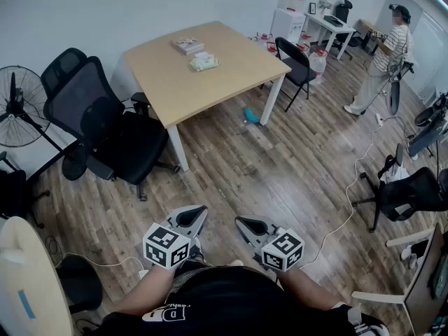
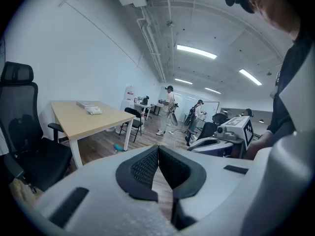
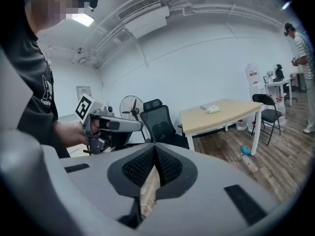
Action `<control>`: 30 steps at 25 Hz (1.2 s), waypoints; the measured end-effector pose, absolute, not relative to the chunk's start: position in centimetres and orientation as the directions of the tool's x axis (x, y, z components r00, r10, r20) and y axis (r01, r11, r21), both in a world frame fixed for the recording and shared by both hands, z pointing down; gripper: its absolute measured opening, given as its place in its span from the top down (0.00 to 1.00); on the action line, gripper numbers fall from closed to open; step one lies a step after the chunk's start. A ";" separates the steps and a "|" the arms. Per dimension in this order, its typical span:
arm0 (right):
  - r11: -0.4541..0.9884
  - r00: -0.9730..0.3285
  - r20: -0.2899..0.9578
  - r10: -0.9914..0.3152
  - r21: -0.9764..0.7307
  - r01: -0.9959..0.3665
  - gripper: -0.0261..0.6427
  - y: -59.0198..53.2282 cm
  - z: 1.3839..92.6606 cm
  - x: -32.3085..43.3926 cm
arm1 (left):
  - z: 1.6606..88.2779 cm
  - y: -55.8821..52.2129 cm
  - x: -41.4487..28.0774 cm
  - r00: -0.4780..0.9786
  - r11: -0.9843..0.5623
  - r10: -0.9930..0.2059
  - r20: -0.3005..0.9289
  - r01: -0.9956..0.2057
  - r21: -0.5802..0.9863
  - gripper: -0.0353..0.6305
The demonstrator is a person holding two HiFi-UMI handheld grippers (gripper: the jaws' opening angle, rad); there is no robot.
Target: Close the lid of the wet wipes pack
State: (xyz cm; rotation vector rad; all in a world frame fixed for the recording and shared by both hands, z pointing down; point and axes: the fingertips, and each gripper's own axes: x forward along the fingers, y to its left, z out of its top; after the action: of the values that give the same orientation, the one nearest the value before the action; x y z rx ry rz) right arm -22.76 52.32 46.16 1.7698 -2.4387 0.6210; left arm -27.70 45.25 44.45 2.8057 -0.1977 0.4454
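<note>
The wet wipes pack (image 1: 204, 62) is a pale green packet lying far off on the light wooden table (image 1: 231, 75), beside a flat printed pack (image 1: 187, 45). It shows small in the left gripper view (image 2: 94, 111) and in the right gripper view (image 3: 213, 109). Both grippers are held low in front of the person, well away from the table. My left gripper (image 1: 199, 212) has its jaws together with nothing between them (image 2: 158, 149). My right gripper (image 1: 241, 222) is also shut and empty (image 3: 155, 149). Whether the pack's lid is up is too small to tell.
Black office chairs (image 1: 105, 128) stand at the table's left, a folding chair (image 1: 297, 65) at its right. A blue object (image 1: 250, 115) lies on the floor by the table leg. A fan (image 1: 17, 110) stands at left, a person (image 1: 381, 58) at back right, and a white cable (image 1: 353, 187) crosses the floor.
</note>
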 end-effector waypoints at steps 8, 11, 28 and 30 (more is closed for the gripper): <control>0.256 -0.335 0.279 -0.900 -0.284 -0.924 0.95 51.1 46.1 -22.5 | 44.5 44.1 -27.2 0.943 -0.949 -0.080 0.323 -0.171 0.264 0.92; 0.250 -0.331 0.282 -0.900 -0.287 -0.925 0.95 50.4 46.2 -22.2 | 44.5 43.4 -26.9 0.943 -0.950 -0.075 0.324 -0.167 0.264 0.92; 0.210 -0.276 0.252 -0.928 -0.258 -0.943 0.95 40.8 45.2 -21.3 | 44.0 33.9 -26.0 0.954 -0.958 -0.027 0.300 -0.111 0.264 0.92; 0.202 -0.268 0.255 -0.929 -0.257 -0.945 0.95 39.2 45.2 -21.5 | 43.9 32.3 -26.2 0.955 -0.959 -0.021 0.296 -0.102 0.264 0.92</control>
State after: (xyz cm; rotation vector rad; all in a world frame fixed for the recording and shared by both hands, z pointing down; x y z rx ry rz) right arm -21.52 39.22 45.16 1.8733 -2.4010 0.5670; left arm -26.23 32.29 43.91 2.8290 -0.0907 0.4237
